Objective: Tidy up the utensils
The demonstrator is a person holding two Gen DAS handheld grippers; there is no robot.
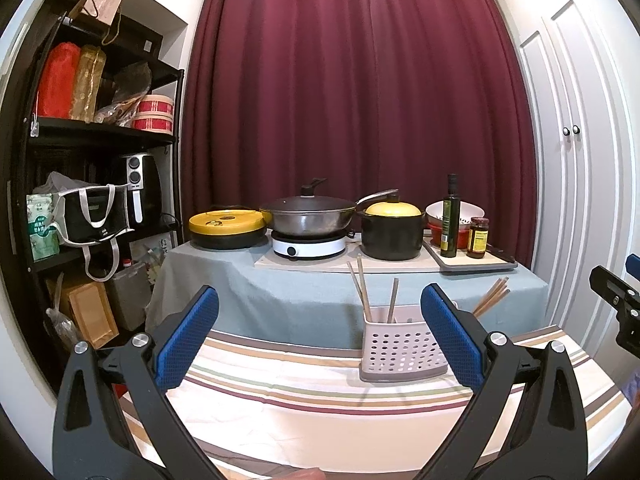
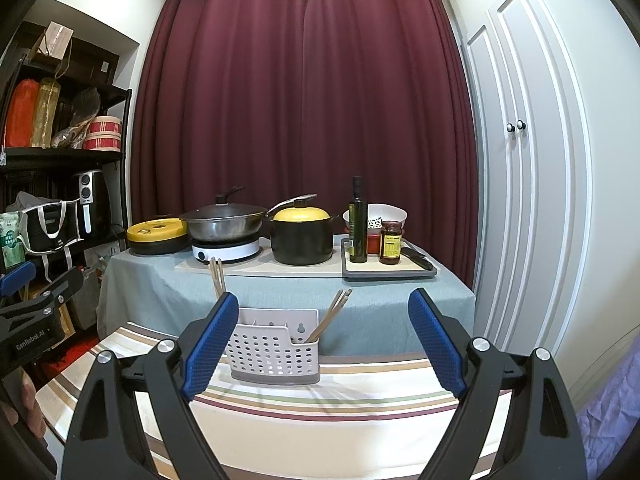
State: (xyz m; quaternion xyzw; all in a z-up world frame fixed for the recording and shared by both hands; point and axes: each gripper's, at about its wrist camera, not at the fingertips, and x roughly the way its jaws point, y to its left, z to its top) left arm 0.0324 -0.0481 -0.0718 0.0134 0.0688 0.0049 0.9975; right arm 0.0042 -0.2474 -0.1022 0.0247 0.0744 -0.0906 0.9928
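Left wrist view: left gripper [image 1: 320, 336] and right gripper [image 2: 320, 344] both hang wide open, empty, since the chopsticks [image 2: 328, 314] already stand in the caddy [image 2: 276, 354] at the table's [image 2: 360, 428] far edge.

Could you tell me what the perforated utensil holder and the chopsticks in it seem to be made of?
The utensil holder looks like moulded plastic, pale and matte: even round holes, thin uniform walls and a keyhole hanging slot in the back panel. The chopsticks look like wood or bamboo: a light brown, dull finish; the grain is too small to tell which.
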